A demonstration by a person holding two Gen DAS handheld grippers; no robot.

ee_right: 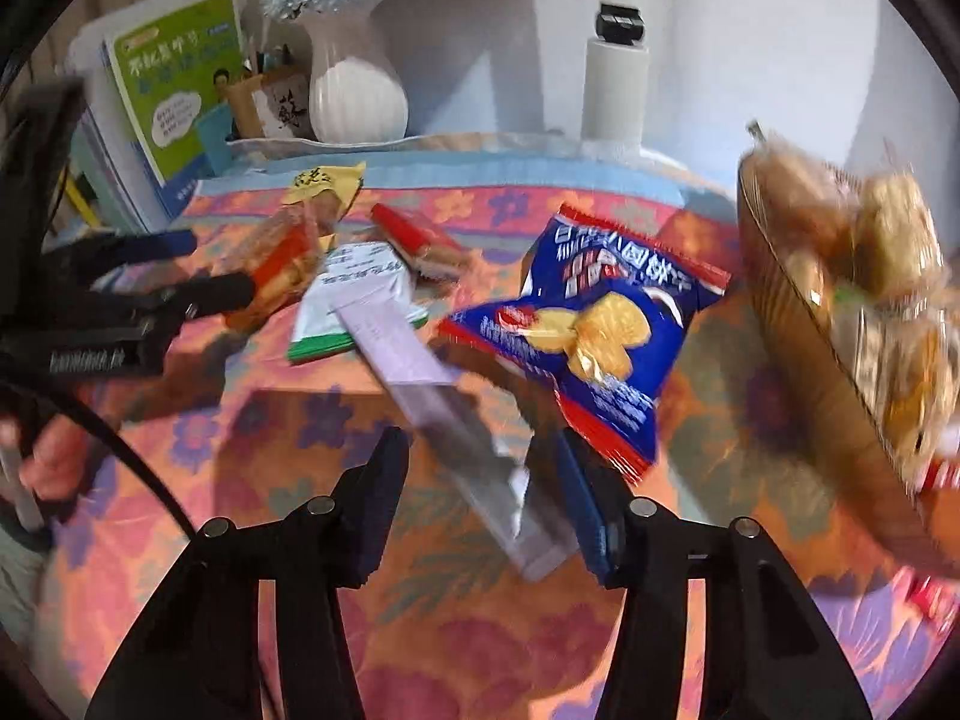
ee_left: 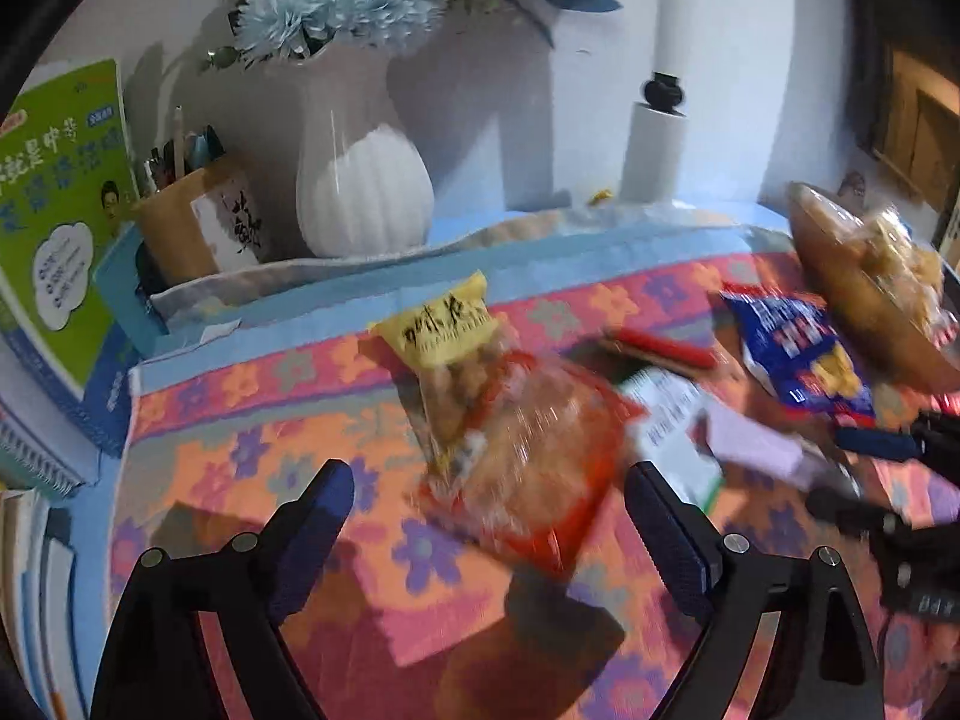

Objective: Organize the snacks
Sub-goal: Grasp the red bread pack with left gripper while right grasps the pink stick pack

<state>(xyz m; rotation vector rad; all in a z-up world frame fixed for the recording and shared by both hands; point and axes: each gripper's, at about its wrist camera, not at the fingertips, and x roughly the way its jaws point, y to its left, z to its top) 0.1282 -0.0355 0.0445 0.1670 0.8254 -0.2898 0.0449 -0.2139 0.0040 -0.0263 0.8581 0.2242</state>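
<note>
Left tongs (ee_left: 489, 516) gape above a crinkly clear-and-orange snack bag (ee_left: 522, 450) lying on the flower-patterned cloth (ee_left: 252, 420). Right tongs (ee_right: 480, 504) straddle a flat pale lilac packet (ee_right: 420, 372), pads seemingly not pressing; a glossy blue biscuit bag (ee_right: 600, 324) lies beside a woven basket (ee_right: 798, 324).

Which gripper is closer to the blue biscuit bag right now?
Right. The right gripper sits just below the blue biscuit bag, one finger near its lower edge. The left gripper is farther off, over the orange snack pack.
</note>
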